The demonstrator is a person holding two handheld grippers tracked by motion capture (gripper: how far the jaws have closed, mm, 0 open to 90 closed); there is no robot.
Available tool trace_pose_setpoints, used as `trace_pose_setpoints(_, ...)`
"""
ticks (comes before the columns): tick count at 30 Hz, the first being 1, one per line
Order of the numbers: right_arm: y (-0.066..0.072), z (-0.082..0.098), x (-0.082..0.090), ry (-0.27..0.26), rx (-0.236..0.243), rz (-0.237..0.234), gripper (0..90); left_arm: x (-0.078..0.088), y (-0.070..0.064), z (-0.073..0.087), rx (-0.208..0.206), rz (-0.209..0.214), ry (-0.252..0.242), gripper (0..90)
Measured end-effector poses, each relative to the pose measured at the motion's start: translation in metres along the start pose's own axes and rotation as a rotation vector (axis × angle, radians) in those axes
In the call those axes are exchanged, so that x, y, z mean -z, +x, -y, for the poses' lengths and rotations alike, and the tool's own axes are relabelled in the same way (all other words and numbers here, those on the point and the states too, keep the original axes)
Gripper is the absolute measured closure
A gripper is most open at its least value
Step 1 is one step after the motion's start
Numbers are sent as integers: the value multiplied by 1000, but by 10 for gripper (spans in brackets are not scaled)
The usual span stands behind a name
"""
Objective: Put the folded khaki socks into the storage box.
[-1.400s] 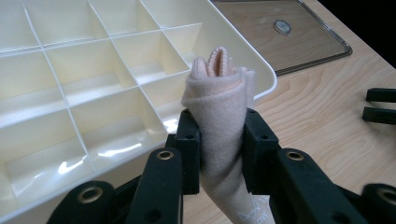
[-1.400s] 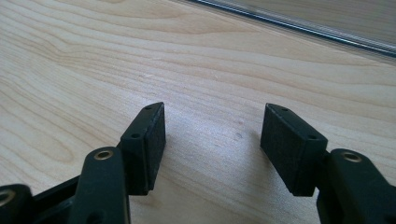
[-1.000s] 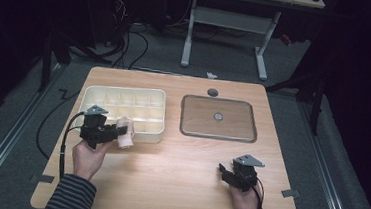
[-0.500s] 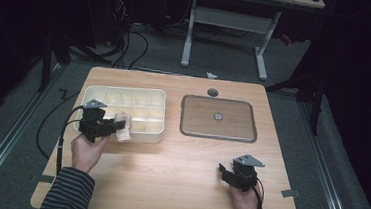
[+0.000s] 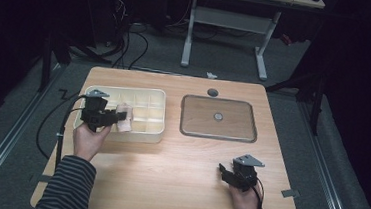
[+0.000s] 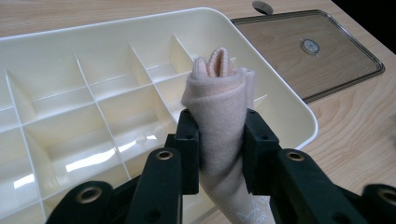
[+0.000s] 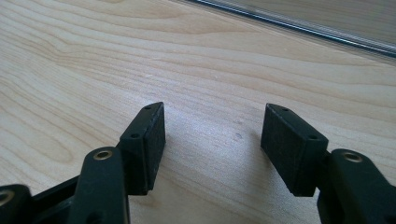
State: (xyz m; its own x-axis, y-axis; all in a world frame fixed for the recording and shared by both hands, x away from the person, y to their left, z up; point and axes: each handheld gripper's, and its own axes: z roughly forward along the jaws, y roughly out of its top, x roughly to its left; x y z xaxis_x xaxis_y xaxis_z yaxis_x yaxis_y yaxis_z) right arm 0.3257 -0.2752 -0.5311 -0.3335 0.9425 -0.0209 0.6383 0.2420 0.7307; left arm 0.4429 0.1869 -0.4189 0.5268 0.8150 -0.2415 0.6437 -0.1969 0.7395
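Observation:
A rolled pale pink cloth stands clamped between the jaws of my left gripper, which is shut on it. In the high view the cloth and left gripper hang over the front part of a cream divided box at the table's left. The box's compartments look bare. My right gripper rests open just above the wood at the front right, nothing between its jaws.
A clear flat lid with a small round knob lies right of the box, also in the left gripper view. A dark round grommet sits behind it. Bare wood spans the table's front middle. A cable trails off the left edge.
My left gripper has carried the pink cloth leftward and slightly back, from the box's front right to over its front left. The right gripper has stayed put.

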Motion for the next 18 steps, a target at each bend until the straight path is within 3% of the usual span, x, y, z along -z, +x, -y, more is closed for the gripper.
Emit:
trace_pose_setpoints(6,0,0,0,0,0,0,400,-10,7,0,4,-4,40,715)
trace_pose_setpoints(12,0,0,0,0,0,0,400,-15,14,0,18,-15,38,716)
trace_pose_setpoints(18,0,-1,-1,0,-5,2,400,-22,20,2,-5,-28,53,716)
